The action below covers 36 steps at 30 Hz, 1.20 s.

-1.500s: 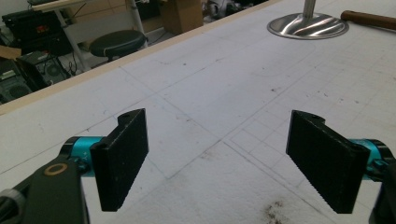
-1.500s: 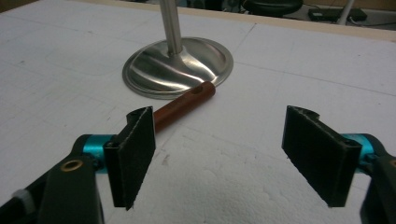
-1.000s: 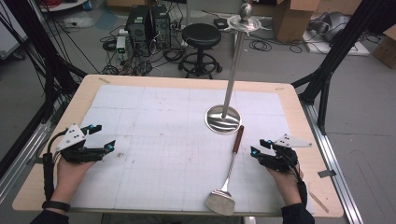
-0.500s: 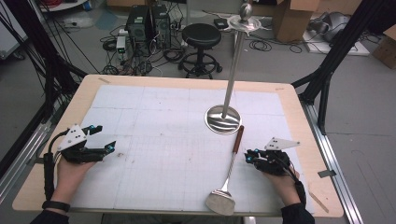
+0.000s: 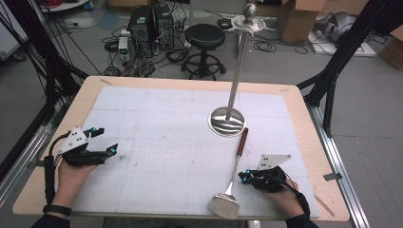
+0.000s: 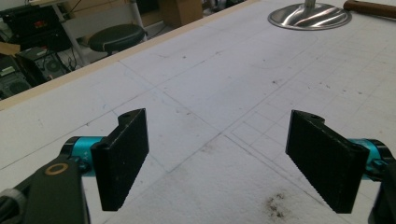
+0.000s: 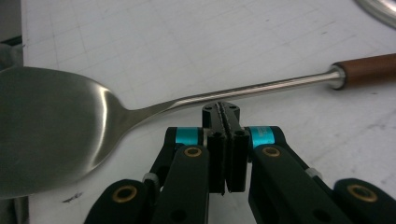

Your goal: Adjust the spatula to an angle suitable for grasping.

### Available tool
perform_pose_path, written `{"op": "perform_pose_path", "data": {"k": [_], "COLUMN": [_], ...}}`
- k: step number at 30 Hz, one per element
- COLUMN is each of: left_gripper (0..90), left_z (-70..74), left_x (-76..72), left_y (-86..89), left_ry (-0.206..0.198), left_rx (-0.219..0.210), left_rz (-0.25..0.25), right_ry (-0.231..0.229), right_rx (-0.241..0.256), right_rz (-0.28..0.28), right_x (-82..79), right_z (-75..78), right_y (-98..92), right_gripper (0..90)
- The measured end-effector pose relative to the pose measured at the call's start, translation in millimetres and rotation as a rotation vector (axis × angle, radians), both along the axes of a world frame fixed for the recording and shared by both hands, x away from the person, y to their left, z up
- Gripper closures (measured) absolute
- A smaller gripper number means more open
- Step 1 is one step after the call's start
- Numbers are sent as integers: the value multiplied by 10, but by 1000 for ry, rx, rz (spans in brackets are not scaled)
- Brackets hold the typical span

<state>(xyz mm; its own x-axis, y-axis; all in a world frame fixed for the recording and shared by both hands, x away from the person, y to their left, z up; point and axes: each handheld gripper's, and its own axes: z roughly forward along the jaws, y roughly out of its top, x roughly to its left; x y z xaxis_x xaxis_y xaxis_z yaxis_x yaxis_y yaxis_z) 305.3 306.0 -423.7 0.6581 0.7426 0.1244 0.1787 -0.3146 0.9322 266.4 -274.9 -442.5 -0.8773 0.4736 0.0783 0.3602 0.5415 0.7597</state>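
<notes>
Right tool (image 7: 226, 112) jaws together, just short of spatula (image 7: 252, 91) shaft: spread them before closing in, grip mid-shaft. Left tool (image 6: 224, 154) jaws apart, idle on surface (image 5: 166, 123).

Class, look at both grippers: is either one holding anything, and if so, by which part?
Nothing is held. The left gripper is open over bare table. The right gripper is shut on nothing, its tips just short of the spatula shaft.
</notes>
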Motion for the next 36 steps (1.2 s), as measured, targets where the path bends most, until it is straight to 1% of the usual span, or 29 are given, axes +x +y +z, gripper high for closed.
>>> {"op": "perform_pose_path", "data": {"k": [2,4,5,12,16,21,22,23,24,25,26,27,29,31,36], "left_gripper": [218,217,218,218,219,219,219,219,219,219,219,219,219,220,220], "left_z": [-3,-4,-4,-9,-10,-9,-9,-9,-9,-9,-9,-10,-12,-13,-9], "left_x": [2,1,1,4,3,3,3,3,3,4,4,3,5,5,5], "left_y": [-2,-4,-4,-11,-19,-16,-16,-15,-15,-17,-17,-21,-25,-25,-23], "left_ry": [3,3,2,4,3,1,2,1,1,0,0,2,-1,-1,-5], "left_rx": [3,7,7,2,8,4,2,3,3,3,3,4,1,1,2], "left_rz": [-1,-1,-1,-1,-4,-2,-2,-2,-2,-3,-3,-4,-6,-6,-5], "right_ry": [1,4,4,-22,-23,-33,-33,-35,-35,-37,-37,-41,-53,-53,-65], "right_rx": [-16,-20,-30,-29,-34,-37,-37,-40,-40,-38,-38,-43,-47,-48,-46], "right_rz": [7,13,17,6,-3,-9,-9,-11,-11,-15,-15,-27,-34,-40,-67], "right_x": [-6,-5,-3,10,35,98,98,123,123,148,148,167,195,205,271], "right_z": [-14,-24,-40,-31,-28,-30,-30,-29,-29,-32,-32,-29,-32,-32,-39], "right_y": [35,53,91,191,288,443,443,496,496,554,554,613,674,696,827], "right_gripper": [898,899,899,899,900,899,899,900,900,899,899,899,899,899,899]}}
